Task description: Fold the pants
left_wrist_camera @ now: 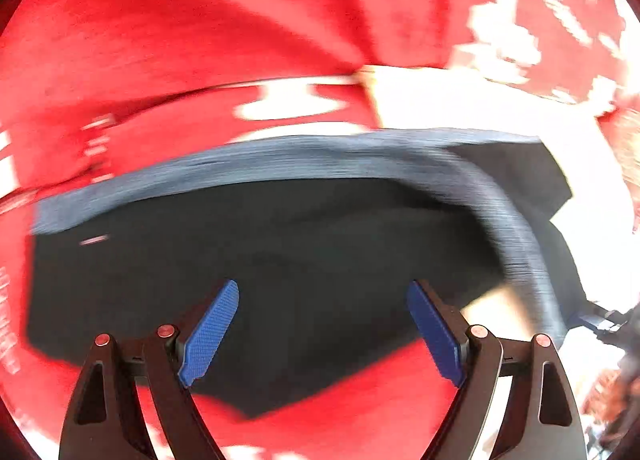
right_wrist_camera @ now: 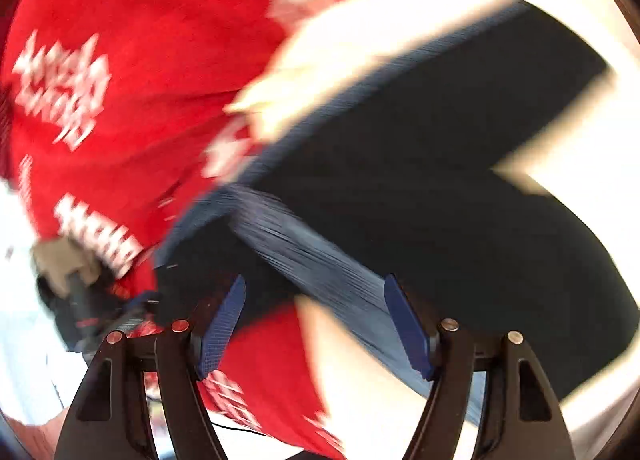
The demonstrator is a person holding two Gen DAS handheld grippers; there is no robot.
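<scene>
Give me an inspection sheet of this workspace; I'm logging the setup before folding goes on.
Surface: red cloth with white print, over a white surface.
Job's things: dark pants with a grey-blue ribbed waistband, lying on the cloth; image blurred.
Clutter: nothing seen.
Grippers: left gripper open, holding nothing; right gripper open above the waistband, contact unclear.
Cables: thin dark line near the bottom edge of the right wrist view, possibly a cable.
Surroundings: too blurred to tell.
</scene>
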